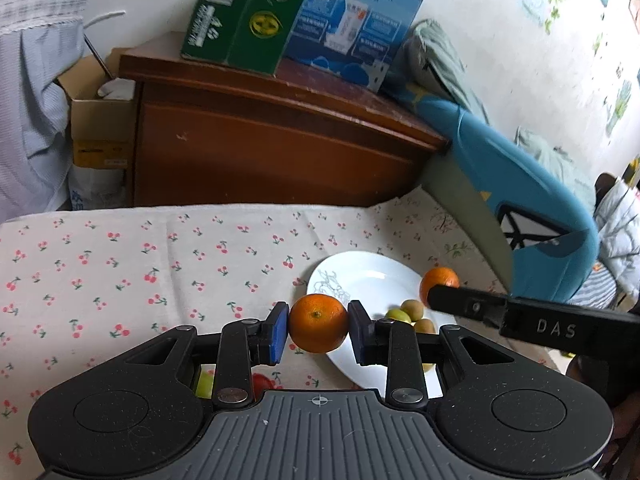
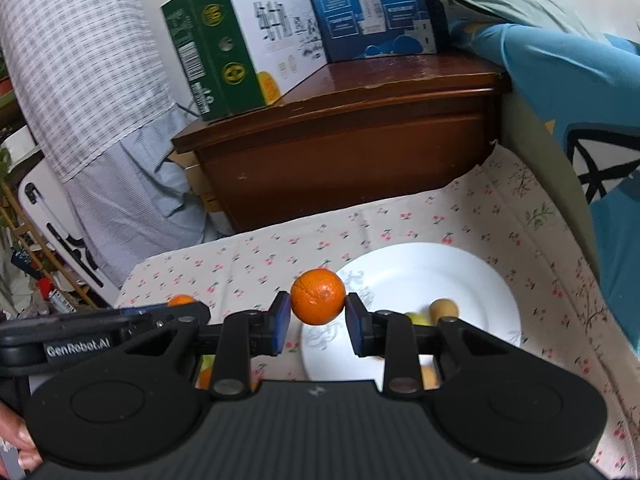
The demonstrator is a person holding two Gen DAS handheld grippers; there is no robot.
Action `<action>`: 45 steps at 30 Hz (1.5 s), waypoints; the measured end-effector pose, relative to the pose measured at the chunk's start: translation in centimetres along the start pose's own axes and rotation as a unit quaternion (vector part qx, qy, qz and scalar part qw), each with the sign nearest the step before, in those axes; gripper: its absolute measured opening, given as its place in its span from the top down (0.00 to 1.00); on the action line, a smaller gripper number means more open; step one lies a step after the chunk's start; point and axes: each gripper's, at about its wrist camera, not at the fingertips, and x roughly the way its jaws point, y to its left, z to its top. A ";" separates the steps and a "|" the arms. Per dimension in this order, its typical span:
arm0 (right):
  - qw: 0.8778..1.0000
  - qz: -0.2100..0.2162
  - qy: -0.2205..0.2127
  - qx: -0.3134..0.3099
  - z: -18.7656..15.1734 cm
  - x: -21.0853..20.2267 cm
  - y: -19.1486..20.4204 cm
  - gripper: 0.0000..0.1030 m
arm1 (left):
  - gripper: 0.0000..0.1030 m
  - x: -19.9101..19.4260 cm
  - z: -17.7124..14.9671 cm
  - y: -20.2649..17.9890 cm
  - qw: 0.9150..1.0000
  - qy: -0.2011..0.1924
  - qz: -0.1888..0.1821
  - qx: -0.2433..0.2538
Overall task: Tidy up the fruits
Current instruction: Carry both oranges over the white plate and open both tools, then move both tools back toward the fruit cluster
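Cherry-print tablecloth [image 1: 120,264] over a table, with a brown wooden cabinet [image 1: 260,140] behind it carrying a green carton [image 1: 240,12] and a blue carton [image 1: 360,20].

Going left to right: the left gripper [image 1: 319,326] has its blue pads [image 1: 280,332] pinched on the sides of a mandarin [image 1: 319,323], hanging just over the left rim of the white plate [image 1: 360,276]. The right gripper [image 2: 318,322] clamps a second mandarin [image 2: 318,296] the same way, also near the plate's left edge.

Handling guess: these are light, with soft, slightly slick peel, so a gentle squeeze across the widest part looks right. Too much force would bruise them, and a round fruit could roll once set down.

View differences: the left wrist camera shows three small green-brown fruits [image 1: 412,316], maybe kiwis or jujubes, already on the plate, plus the right gripper's finger from the side. The right wrist camera shows more of the plate's [image 2: 460,280] bare far half and the blue pillow [image 2: 560,92] at the right edge.
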 end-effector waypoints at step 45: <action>0.995 -0.046 0.025 0.088 1.8 4.9 -7.1 0.66 | 0.19 7.6 0.0 -5.6 0.993 0.081 0.049 0.077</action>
